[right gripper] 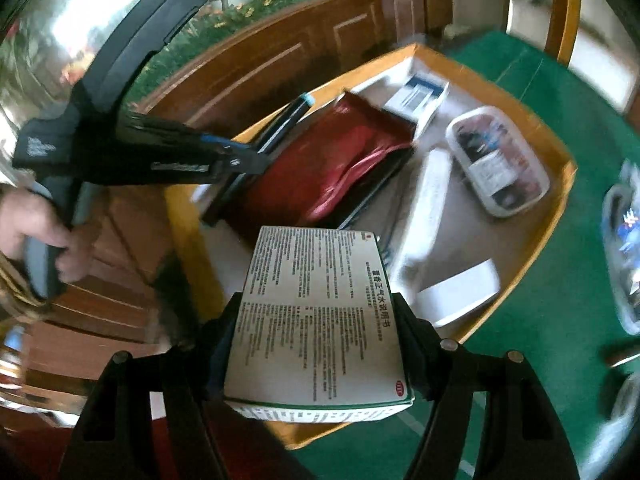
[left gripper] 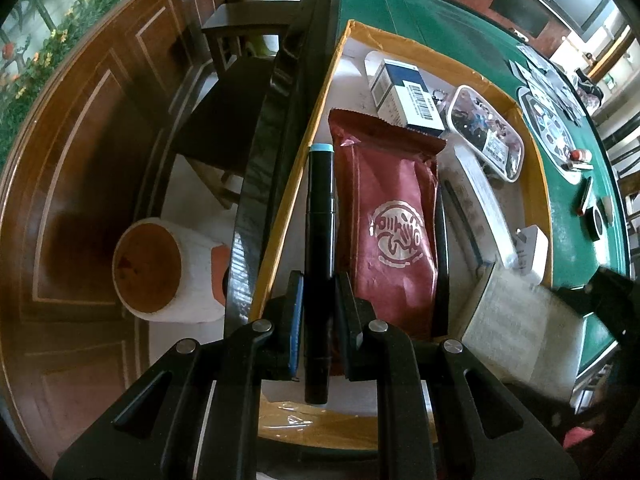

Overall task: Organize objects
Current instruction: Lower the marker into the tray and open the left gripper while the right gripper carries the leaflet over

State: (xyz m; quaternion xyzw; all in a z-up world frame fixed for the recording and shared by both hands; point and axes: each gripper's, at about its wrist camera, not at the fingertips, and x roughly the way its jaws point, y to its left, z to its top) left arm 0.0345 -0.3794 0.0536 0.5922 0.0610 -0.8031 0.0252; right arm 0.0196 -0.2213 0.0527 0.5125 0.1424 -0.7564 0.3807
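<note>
Box sits on the green table, its yellow-brown walls ringing a pale floor that is already crowded: a red pouch lies lengthwise near one long wall, a blue-and-white carton lies beyond it, and a clear case lies toward the far corner.

The left gripper is clenched on a black marker, which runs parallel to the wall in the narrow lane between wall and pouch, apparently so that it will fit that slot. Whether it already rests on the floor I cannot tell.

The right gripper grasps a printed medicine box by its two long edges, flat face up, over the near end of the big box. Held flat like that, it probably can be set into the bare patch of floor beside the pouch. More items wait on the table outside.
</note>
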